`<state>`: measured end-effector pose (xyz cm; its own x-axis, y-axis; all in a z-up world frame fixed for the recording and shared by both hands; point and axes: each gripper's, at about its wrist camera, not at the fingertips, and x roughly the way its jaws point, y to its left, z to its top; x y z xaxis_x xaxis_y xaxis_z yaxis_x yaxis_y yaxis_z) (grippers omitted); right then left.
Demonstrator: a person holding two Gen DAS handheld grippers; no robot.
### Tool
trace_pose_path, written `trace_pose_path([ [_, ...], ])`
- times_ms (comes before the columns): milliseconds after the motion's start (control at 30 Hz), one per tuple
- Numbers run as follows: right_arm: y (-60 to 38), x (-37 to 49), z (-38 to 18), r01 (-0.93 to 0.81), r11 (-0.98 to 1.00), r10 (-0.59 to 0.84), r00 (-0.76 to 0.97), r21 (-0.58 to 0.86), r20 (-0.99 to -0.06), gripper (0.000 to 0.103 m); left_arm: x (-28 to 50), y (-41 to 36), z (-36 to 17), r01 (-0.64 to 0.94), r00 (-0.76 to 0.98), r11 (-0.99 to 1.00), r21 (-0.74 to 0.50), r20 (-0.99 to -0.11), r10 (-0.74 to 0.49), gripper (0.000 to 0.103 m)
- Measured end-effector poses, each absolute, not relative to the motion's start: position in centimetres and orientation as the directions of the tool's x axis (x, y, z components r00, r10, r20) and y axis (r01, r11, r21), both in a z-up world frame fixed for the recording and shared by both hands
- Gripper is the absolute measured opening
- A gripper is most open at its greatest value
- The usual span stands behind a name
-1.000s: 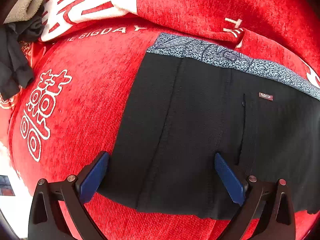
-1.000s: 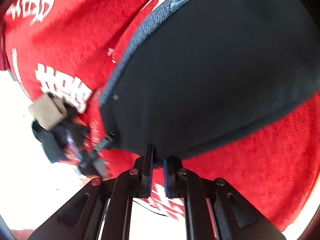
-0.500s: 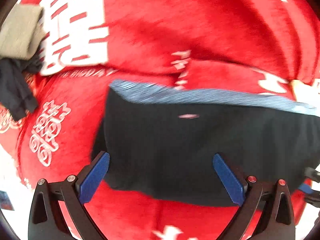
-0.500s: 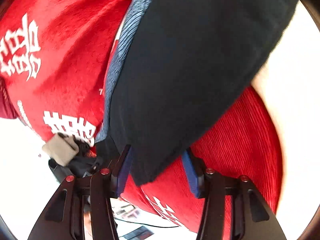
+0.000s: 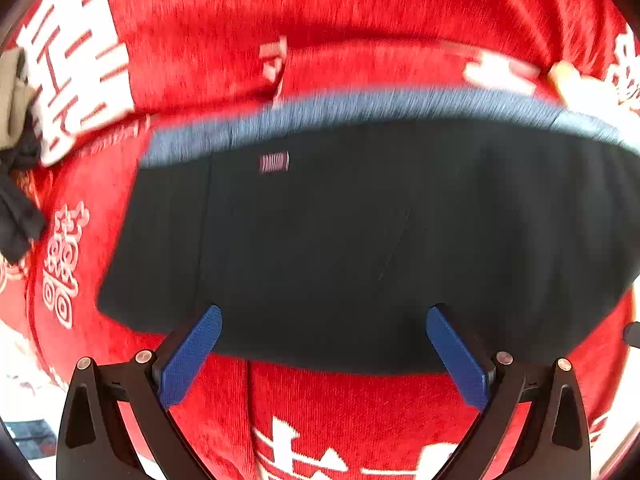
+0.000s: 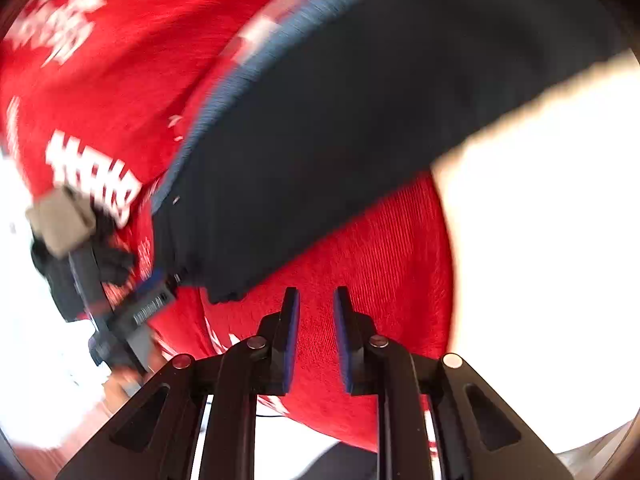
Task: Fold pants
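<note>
Just ahead of the left hand-held gripper point(image 5: 322, 354), the black pants point(image 5: 360, 240) lie folded flat on a red blanket point(image 5: 360, 20) with white printed characters, the grey-blue waistband point(image 5: 360, 106) on the far side and a small label point(image 5: 274, 162) near its left end. This gripper is spread wide and holds nothing; its blue pads point(image 5: 192, 356) sit over the near edge of the pants, though contact cannot be told. Far to its left lies a heap of beige and dark clothes point(image 5: 14, 152). The right hand-held gripper point(image 6: 316, 340) has its jaws a narrow gap apart, empty, over bare red blanket point(image 6: 380, 272); the pants point(image 6: 360, 140) lie just beyond and to its left, their corner near its left fingertip. Both views are motion-blurred.
</note>
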<state>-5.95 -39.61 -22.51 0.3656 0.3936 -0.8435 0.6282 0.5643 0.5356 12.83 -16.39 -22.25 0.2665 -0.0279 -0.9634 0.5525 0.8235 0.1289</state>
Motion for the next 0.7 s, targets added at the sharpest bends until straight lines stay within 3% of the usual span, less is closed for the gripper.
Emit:
trace_pose_path([
  [33, -40.1, -5.3, -21.2, 0.600, 0.619, 0.350, 0.367, 0.506, -0.862, 0.025, 12.9, -17.6, -21.5, 0.566, 0.276, 0.817, 0.111, -0.959, -0.061, 0.103],
  [100, -41.2, -3.4, -19.4, 0.571, 0.700, 0.242, 0.377, 0.430, -0.894, 0.058, 13.4, -19.8, -20.8, 0.582, 0.300, 0.806, 0.105, -0.949, -0.093, 0.103],
  [133, -42.2, -2.0, -18.9, 0.558, 0.726, 0.192, 0.395, 0.401, -0.898, 0.060, 13.9, -21.6, -20.8, 0.586, 0.323, 0.803, 0.113, -0.941, -0.103, 0.103],
  [267, -44.4, 3.5, -20.1, 0.526, 0.776, 0.143, 0.390, 0.347, -0.910, 0.058, 16.7, -25.8, -22.4, 0.523, 0.377, 0.839, 0.146, -0.923, -0.074, 0.103],
  [400, -45.7, 7.0, -23.0, 0.507, 0.823, 0.097, 0.322, 0.258, -0.942, 0.052, 20.5, -26.9, -25.8, 0.397, 0.376, 0.891, 0.219, -0.925, 0.060, 0.103],
  [433, -46.2, 6.8, -23.6, 0.506, 0.833, 0.075, 0.299, 0.225, -0.951, 0.046, 21.3, -26.4, -26.5, 0.370, 0.372, 0.901, 0.225, -0.925, 0.078, 0.103],
  [467, -46.9, 6.7, -23.9, 0.505, 0.838, 0.057, 0.294, 0.206, -0.954, 0.025, 21.8, -25.9, -26.6, 0.354, 0.364, 0.910, 0.214, -0.928, 0.077, 0.103],
  [500, -47.5, 6.3, -23.7, 0.517, 0.832, 0.044, 0.299, 0.200, -0.953, 0.017, 22.3, -25.3, -26.3, 0.337, 0.347, 0.920, 0.202, -0.935, 0.078, 0.103],
  [567, -49.2, 4.6, -22.3, 0.579, 0.795, -0.004, 0.303, 0.181, -0.953, 0.022, 22.1, -24.3, -25.0, 0.339, 0.338, 0.920, 0.194, -0.938, 0.073, 0.103],
  [700, -50.8, 0.7, -20.2, 0.599, 0.772, 0.019, 0.313, 0.212, -0.950, 0.023, 18.1, -23.7, -21.6, 0.458, 0.334, 0.876, 0.154, -0.942, -0.009, 0.103],
])
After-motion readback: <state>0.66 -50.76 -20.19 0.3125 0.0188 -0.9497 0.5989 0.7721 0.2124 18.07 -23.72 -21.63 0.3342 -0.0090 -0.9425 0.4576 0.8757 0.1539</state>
